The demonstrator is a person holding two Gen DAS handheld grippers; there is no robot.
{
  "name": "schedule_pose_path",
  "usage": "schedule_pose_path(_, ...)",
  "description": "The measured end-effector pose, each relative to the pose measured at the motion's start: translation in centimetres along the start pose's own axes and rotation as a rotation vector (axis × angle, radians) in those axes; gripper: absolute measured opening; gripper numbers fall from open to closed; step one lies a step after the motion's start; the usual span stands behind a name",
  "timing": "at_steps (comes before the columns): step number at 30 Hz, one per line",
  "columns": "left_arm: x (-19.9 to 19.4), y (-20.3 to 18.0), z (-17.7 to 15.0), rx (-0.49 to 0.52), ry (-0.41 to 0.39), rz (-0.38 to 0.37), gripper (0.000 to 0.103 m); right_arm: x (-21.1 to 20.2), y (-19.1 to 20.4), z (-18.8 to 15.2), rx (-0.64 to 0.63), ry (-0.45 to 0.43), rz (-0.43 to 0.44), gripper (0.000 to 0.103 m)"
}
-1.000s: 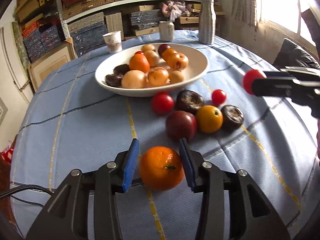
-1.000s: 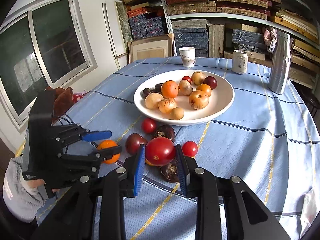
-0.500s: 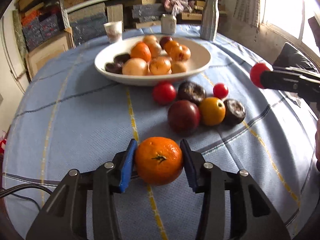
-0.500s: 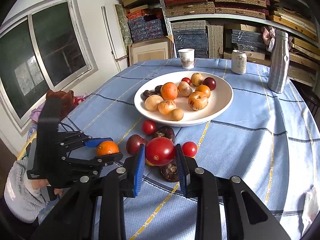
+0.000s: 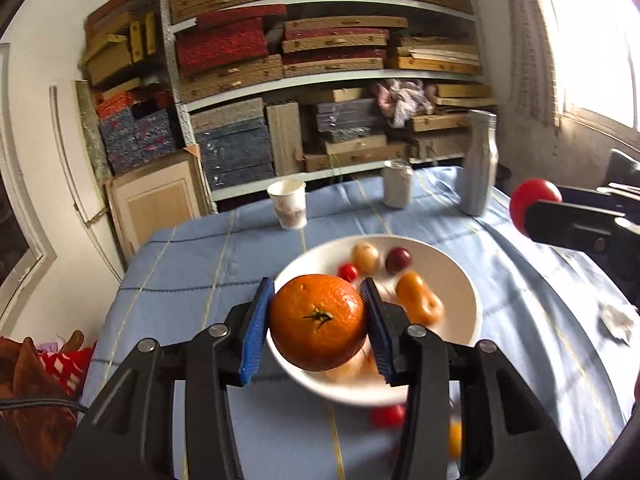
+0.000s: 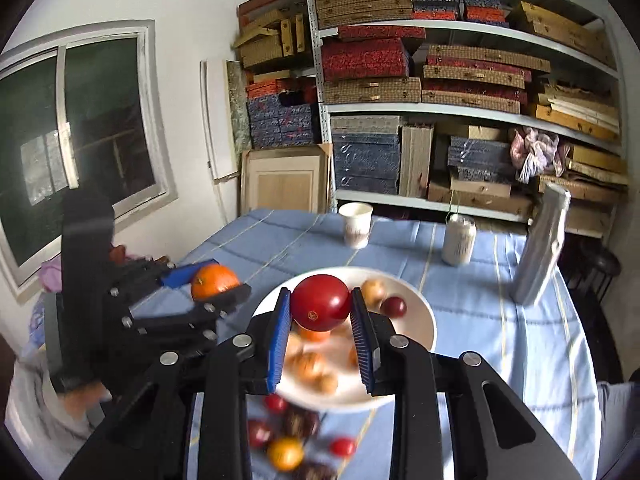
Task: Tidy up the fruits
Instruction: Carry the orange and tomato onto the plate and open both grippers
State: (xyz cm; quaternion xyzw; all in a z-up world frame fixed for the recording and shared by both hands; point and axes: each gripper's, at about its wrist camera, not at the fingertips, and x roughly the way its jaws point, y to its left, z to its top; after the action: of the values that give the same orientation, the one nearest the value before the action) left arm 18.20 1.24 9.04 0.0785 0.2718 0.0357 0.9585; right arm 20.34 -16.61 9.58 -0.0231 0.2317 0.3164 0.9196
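My left gripper [image 5: 318, 320] is shut on an orange mandarin [image 5: 319, 322] and holds it in the air over the near rim of the white bowl [image 5: 468, 292]. It also shows in the right wrist view [image 6: 214, 280] at the left. My right gripper [image 6: 320, 320] is shut on a red tomato [image 6: 320, 307], held above the white bowl [image 6: 420, 316]; the tomato also shows in the left wrist view [image 5: 534, 206] at the far right. The bowl holds several small fruits. Several loose fruits [image 6: 285, 453] lie on the blue cloth in front of the bowl.
A paper cup [image 5: 287, 203], a can [image 5: 397, 185] and a silver bottle [image 5: 478, 162] stand on the table's far side. Shelves stacked with boxes [image 6: 400, 80] fill the wall behind. A crumpled tissue [image 5: 618, 320] lies on the cloth at the right.
Both grippers have risen from the table and moved forward over the bowl, each still holding its fruit. The loose fruits stay on the cloth below.
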Motion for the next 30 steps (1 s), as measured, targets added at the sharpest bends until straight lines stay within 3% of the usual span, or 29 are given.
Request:
schedule_pose_path(6, 6.7, 0.3, -1.3, -0.031, 0.079, 0.017, 0.043, 6.8, -0.7, -2.0, 0.016, 0.090, 0.014, 0.030)
schedule_pose_path(11, 10.1, 1.0, -3.2, -0.045, 0.136, 0.021, 0.043, 10.2, -1.8, -4.8, 0.040, 0.183, 0.005, 0.030)
schedule_pose_path(22, 11.3, 0.0, -4.0, -0.022, 0.149, 0.022, 0.044, 11.9, -1.6, -6.2, 0.025, 0.224, -0.015, 0.030)
schedule_pose_path(24, 11.3, -0.1, -4.0, -0.027, 0.151, 0.022, 0.044, 11.8, -1.6, -6.2, 0.026, 0.225, -0.010, 0.033)
schedule_pose_path(26, 11.4, 0.0, -4.0, -0.036, 0.154, 0.020, 0.044, 11.7, -1.6, -6.2, 0.025, 0.214, -0.017, 0.048)
schedule_pose_path(28, 11.4, -0.1, -4.0, -0.039, 0.157, 0.019, 0.045, 11.5, -1.6, -6.0, 0.025, 0.207, -0.018, 0.050)
schedule_pose_path(30, 11.2, -0.1, -4.0, -0.039, 0.142, 0.035, 0.053, 11.3, -1.5, -5.9, 0.025, 0.200, -0.017, 0.053)
